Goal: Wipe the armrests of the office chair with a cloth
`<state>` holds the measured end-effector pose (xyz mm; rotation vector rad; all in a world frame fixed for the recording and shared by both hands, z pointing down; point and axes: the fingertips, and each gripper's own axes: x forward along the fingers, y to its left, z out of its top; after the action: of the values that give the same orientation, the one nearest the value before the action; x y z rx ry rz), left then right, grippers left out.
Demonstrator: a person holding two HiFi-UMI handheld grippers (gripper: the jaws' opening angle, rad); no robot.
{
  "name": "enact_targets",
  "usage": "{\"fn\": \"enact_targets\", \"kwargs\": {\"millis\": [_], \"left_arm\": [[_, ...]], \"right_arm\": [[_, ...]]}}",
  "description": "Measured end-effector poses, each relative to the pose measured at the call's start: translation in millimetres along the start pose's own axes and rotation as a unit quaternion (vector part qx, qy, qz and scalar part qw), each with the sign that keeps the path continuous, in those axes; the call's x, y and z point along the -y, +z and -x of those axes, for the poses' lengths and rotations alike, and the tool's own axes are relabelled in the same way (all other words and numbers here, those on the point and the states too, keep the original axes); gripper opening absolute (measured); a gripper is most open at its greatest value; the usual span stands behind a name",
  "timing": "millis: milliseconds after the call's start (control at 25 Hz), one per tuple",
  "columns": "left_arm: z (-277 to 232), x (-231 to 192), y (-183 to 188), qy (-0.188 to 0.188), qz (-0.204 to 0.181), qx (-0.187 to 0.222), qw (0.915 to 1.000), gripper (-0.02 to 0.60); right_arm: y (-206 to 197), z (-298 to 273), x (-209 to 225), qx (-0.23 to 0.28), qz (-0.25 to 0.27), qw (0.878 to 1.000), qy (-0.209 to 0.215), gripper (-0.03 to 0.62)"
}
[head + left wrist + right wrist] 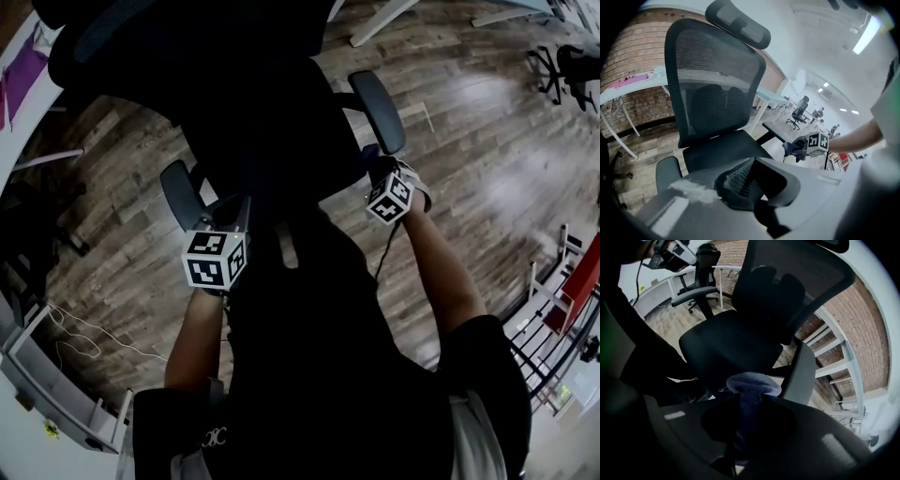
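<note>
My right gripper [749, 401] clamps the cloth [752, 382] beside the right armrest [802, 371]. I'd press it flat and sweep lengthwise. My left gripper [757, 180] idles, jaws apart, empty.

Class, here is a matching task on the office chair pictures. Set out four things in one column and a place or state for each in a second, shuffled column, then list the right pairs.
Things
1. cloth
2. left gripper
3. chair back
4. armrest

Places and states
A. black mesh
B. jaws apart, holding nothing
C. dark grey pad just beyond the cloth
D. clamped in the right gripper

Pairs: 1-D, 2-B, 3-A, 4-C
</note>
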<state>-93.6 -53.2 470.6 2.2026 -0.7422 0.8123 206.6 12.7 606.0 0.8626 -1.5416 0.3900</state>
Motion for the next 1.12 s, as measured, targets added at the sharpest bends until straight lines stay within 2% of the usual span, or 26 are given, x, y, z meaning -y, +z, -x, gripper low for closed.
{"fn": "enact_targets", "kwargs": {"millis": [280,480,640,920,1120], "left_arm": [[-21,27,2,0.011,0.024,0.005,0.9996,0.006],[-32,38,2,0.021,0.048,0.019,0.9984,0.006],[-36,40,2,0.032,0.069,0.036,0.9964,0.006],[-36,32,-9,0.056,0.109,0.045,0.9914,0.006],[-29,27,-5,0.078,0.124,0.049,0.9879,0.006]], "right_arm": [[-6,-15,30,-0.009,0.057,0.998,0.003,0.067],[0,-22,32,-0.012,0.122,0.992,0.029,0.067],[10,-24,41,-0.012,0.154,0.987,0.035,0.067],[63,-41,83,0.001,0.213,0.977,0.014,0.067],[117,-58,127,0.015,0.222,0.975,0.010,0.067]]}}
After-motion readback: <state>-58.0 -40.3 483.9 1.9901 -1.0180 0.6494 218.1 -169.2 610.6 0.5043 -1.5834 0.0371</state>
